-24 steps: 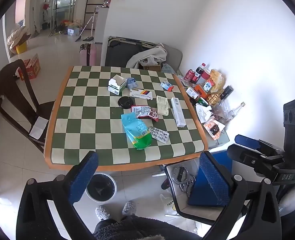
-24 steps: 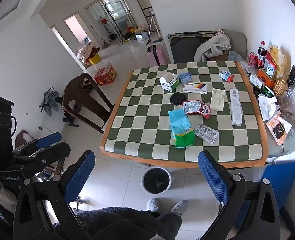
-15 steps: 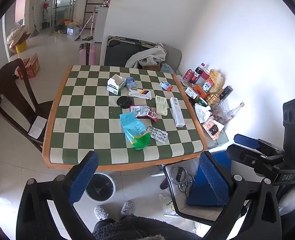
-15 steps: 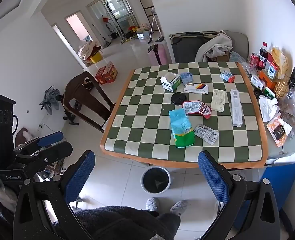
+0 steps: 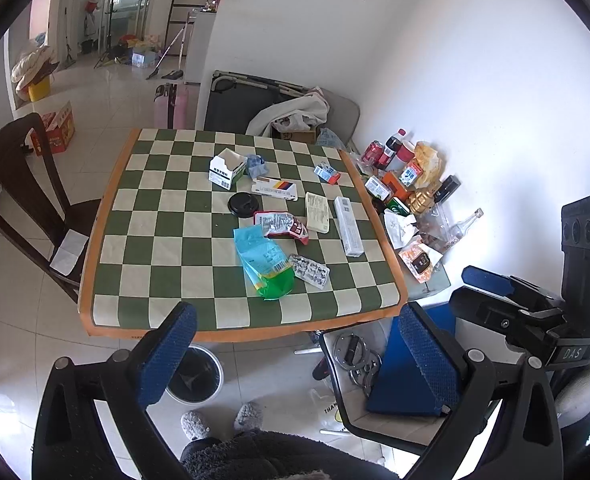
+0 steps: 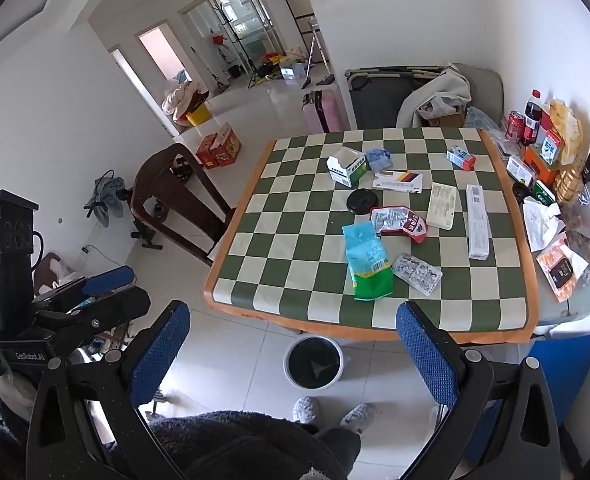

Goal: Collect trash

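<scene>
A green-and-white checkered table (image 5: 159,236) (image 6: 295,248) holds scattered trash: a blue-green snack bag (image 5: 265,260) (image 6: 369,266), a red wrapper (image 5: 283,224) (image 6: 399,220), a blister pack (image 5: 309,270) (image 6: 417,272), a black lid (image 5: 242,203) (image 6: 362,201), a white carton (image 5: 226,168) (image 6: 347,168) and flat boxes (image 5: 349,226). A bin with a black liner (image 5: 193,374) (image 6: 314,364) stands on the floor under the near table edge. My left gripper (image 5: 295,356) and right gripper (image 6: 295,352) are both open and empty, held high in front of the table.
A dark wooden chair (image 5: 19,184) (image 6: 175,200) stands left of the table. Bottles, cans and packets (image 5: 407,184) (image 6: 551,168) crowd a side surface on the right. A black stool with a blue folder (image 5: 399,380) stands at the near right. My slippered feet (image 5: 223,424) are below.
Both views have shifted slightly; the table sits a little higher and farther in frame. Both grippers stay open. Nothing on the table has moved.
</scene>
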A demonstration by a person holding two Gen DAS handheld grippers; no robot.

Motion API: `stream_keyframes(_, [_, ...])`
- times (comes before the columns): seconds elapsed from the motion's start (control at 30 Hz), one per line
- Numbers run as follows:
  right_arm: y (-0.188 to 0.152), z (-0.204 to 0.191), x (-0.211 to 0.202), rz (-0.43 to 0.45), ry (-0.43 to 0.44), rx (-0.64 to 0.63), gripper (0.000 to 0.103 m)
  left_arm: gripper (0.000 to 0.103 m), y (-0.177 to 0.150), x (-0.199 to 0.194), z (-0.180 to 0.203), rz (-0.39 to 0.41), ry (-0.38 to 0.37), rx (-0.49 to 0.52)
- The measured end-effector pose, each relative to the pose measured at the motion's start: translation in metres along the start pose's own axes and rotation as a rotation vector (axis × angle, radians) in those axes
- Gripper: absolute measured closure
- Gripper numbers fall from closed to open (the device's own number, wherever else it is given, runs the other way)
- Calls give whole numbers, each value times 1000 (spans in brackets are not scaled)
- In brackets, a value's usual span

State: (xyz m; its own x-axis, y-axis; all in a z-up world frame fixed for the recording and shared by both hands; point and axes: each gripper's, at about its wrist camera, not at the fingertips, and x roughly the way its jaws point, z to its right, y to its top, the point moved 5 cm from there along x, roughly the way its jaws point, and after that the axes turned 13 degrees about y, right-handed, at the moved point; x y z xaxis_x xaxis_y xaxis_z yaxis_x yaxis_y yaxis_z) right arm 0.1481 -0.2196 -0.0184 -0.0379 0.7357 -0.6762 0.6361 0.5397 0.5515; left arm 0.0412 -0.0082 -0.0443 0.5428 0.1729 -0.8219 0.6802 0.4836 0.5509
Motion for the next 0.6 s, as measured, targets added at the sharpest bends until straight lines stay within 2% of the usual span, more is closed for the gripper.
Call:
stream_keyframes(0.47, [1, 0, 1, -2, 4, 1, 0, 0, 4, 4, 22, -7, -5, -7])
stream_keyframes(0.5, [4, -5, 1, -3, 3, 1, 0, 0, 5, -5, 5, -4, -9, -9])
stream_keyframes(0.6, [4, -5, 1, -2, 5, 0, 0, 0, 6, -5, 9, -1, -10, -9])
